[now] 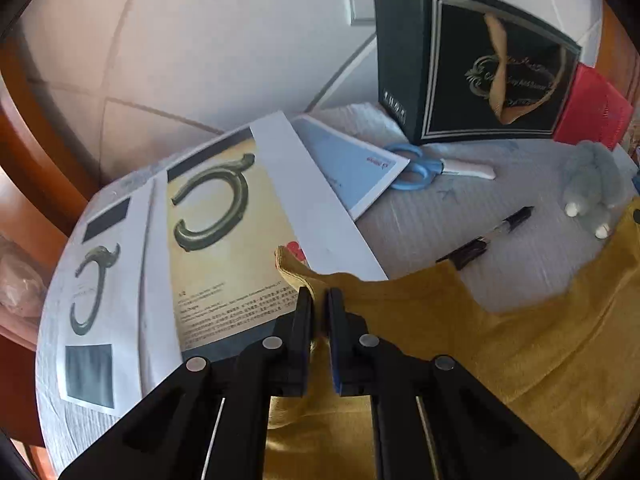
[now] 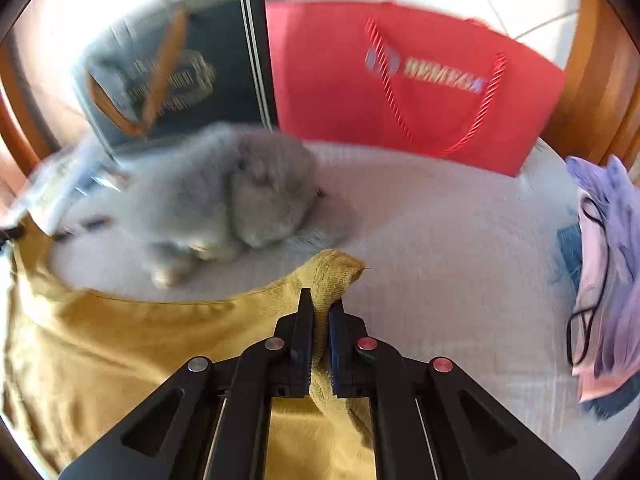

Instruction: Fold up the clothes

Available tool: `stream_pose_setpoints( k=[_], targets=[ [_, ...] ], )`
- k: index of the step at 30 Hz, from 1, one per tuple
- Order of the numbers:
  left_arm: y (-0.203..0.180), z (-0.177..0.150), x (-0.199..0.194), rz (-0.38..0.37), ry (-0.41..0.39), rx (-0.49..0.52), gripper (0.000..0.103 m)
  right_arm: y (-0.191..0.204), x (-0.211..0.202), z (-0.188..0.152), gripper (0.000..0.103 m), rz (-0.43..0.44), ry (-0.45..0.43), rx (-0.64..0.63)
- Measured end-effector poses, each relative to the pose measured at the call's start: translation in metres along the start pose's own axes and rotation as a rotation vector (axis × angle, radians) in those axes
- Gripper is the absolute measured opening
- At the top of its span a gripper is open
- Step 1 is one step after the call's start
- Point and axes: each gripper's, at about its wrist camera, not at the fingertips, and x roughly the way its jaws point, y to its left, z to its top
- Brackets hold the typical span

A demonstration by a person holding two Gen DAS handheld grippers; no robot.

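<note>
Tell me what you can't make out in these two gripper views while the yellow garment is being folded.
- Yellow garment: both views, type unknown; frame edges and each gripper cut it off.
- Red bag: right view, lettering blurred.
- Booklet: left view, text too small.
- Grey plush: right view, smeared.

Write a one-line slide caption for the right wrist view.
Right gripper shut on a corner of the mustard garment, lifted beside a grey plush rabbit and a red bag.

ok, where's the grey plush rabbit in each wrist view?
Left wrist: grey plush rabbit at far right edge, beyond the yellow garment.
Right wrist: rabbit centre-left, blurred, just past the garment's gripped corner.
Shared landmark: dark green box beside the red bag.
</note>
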Motion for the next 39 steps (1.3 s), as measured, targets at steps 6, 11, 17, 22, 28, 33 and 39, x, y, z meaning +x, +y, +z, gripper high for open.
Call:
stream_pose_setpoints(
  k=[6,11,17,22,28,33,39],
  targets=[
    [-0.063,-0.065,-0.073,-0.052,-0.048,0.032,0.006,-0.031,-0.06,-0.046,0.006,0.098,-0.065,0.028],
    [-0.082,-0.126,-0.071,-0.111,0.101,0.03,0.012,-0.044,-0.056,-0.085,0.035,0.064,0.05,0.078],
    [-0.085,-0.164,-0.083,-0.152,0.193,-0.043,0.028,-0.066,-0.087,-0.11,0.065,0.062,0.06,0.197],
    [-0.068,-0.143,-0.119,-0.169,0.094,-0.112,0.038,-0.08,-0.12,-0.108,0.073,0.026,0.014,0.237],
    [-0.073,-0.101,-0.128,-0.15,0.009,-0.136,0.04,-0.076,-0.132,-0.095,0.059,0.016,-0.023,0.242],
    [-0.09,-0.091,-0.089,-0.139,0.108,-0.119,0.04,-0.046,-0.109,-0.064,0.069,0.06,-0.021,0.175],
    [-0.112,-0.123,-0.066,-0.15,0.247,-0.052,0.04,-0.015,-0.066,-0.08,0.069,0.042,0.222,0.03]
  ],
)
